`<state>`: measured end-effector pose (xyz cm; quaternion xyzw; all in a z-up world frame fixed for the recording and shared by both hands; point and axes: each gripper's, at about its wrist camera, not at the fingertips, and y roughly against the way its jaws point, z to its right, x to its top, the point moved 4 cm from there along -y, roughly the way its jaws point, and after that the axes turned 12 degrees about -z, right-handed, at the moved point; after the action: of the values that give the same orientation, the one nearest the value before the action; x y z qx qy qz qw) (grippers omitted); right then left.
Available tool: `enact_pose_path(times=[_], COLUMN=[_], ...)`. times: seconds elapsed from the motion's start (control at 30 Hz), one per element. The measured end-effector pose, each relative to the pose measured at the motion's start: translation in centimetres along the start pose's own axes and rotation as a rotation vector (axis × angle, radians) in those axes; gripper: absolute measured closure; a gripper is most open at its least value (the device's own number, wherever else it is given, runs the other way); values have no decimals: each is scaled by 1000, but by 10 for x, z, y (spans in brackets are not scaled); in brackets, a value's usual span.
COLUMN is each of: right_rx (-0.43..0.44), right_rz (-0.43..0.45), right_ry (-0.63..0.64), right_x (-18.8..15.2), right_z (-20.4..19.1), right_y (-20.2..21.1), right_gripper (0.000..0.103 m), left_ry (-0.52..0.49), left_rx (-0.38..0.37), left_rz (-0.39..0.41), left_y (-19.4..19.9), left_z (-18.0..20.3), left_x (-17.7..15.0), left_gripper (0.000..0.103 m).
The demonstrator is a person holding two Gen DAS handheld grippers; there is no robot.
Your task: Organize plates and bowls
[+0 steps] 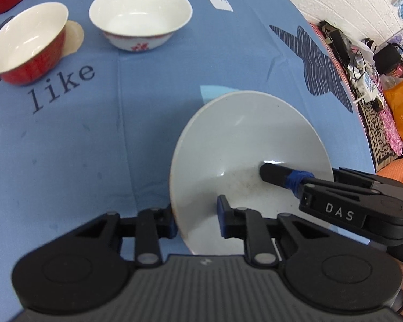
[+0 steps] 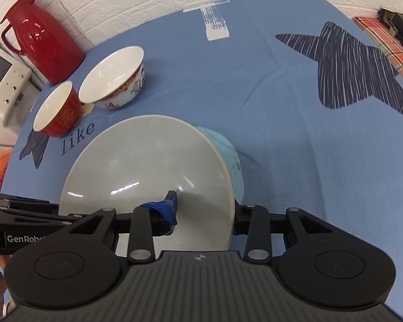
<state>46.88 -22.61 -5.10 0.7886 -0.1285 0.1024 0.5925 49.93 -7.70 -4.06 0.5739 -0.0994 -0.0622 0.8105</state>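
A wide, shallow grey bowl [image 1: 244, 139] [image 2: 147, 161] sits on the blue tablecloth [image 1: 80, 161], over a light blue bowl [image 2: 235, 161] that peeks out behind it [image 1: 212, 94]. My left gripper [image 1: 198, 218] straddles its left rim with one pad outside and one inside, closed against the wall. My right gripper [image 2: 204, 206] straddles the opposite rim. Its taped inner finger [image 1: 279, 177] rests on the bowl's inside, and its outer finger is hidden behind the rim. A red bowl [image 1: 27, 45] [image 2: 57, 110] and a white bowl with red pattern [image 1: 139, 18] [image 2: 112, 77] stand beyond.
A red thermos jug [image 2: 40, 40] stands at the table's back left next to a white device [image 2: 2, 80]. A beige coaster [image 1: 76, 37] lies under the red bowl. The table edge curves along the right, with floor clutter [image 1: 362, 80] past it.
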Motion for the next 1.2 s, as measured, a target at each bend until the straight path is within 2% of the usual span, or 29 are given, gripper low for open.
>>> enact_pose_path(times=[0.23,0.43,0.63,0.77,0.9,1.07,1.13,1.2], right_rx=[-9,-9,-3,1,10,19,52,65], right_rz=[-3,57,64,53,51,43,31,9], right_ry=[-9,-39,-29,-7,-14,24,-16,-12], right_x=[-48,-118,-181,-205,-213,-223,-221,-220], right_z=[2,6,-8,-16,-16,-19,-16,-15], right_y=[25,62,75,71,62,54,55,56], right_gripper=[81,78,77,77,77,76,76,76], left_ry=[-80,-143,-170,-172,-176,-207,-208,-194], left_rx=[-11,-34,-8,-4,18,46,20,23], left_rz=[20,27,37,31,26,33,13,30], left_y=[12,17,14,6,-1,-3,-2,8], left_z=[31,51,47,42,37,42,41,36], left_x=[-66,-140,-191,-202,-207,-208,-207,-204], left_gripper=[85,84,82,82,80,68,51,51])
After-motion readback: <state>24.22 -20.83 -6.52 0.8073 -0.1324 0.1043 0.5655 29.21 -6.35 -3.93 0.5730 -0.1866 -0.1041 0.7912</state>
